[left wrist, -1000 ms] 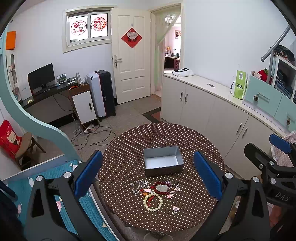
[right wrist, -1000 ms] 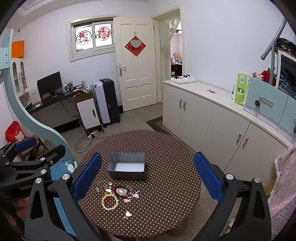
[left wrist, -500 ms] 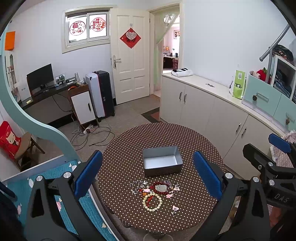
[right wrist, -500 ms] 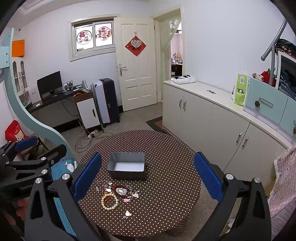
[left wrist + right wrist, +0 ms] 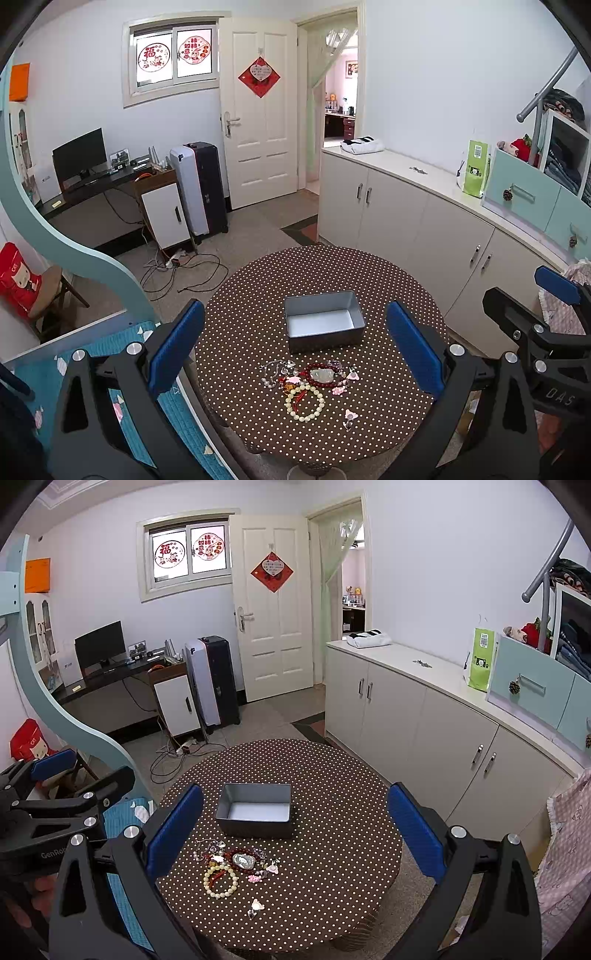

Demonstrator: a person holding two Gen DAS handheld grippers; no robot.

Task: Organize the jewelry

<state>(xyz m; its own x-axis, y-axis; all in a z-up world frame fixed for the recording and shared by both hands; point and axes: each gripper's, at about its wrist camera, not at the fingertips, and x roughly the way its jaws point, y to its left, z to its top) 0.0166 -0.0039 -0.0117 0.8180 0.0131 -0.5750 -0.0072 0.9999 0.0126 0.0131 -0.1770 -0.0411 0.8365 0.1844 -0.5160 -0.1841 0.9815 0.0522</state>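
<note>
"DAS" marks the right hand-held gripper [image 5: 554, 325]; "福" on a window sticker [image 5: 154, 58].

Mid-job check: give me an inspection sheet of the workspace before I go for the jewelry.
Surface: round table under a brown polka-dot cloth.
Job's things: grey tin box, open, nothing visible inside; jewelry pile in front of it, cream bead bracelet nearest, one small piece apart.
Clutter: nothing seen on the table.
Grippers: left gripper and right gripper both open, above the table, holding nothing.
Cables: loose cords on the floor, off the table.
Surroundings: white cabinets, suitcase, desk with monitor.
</note>
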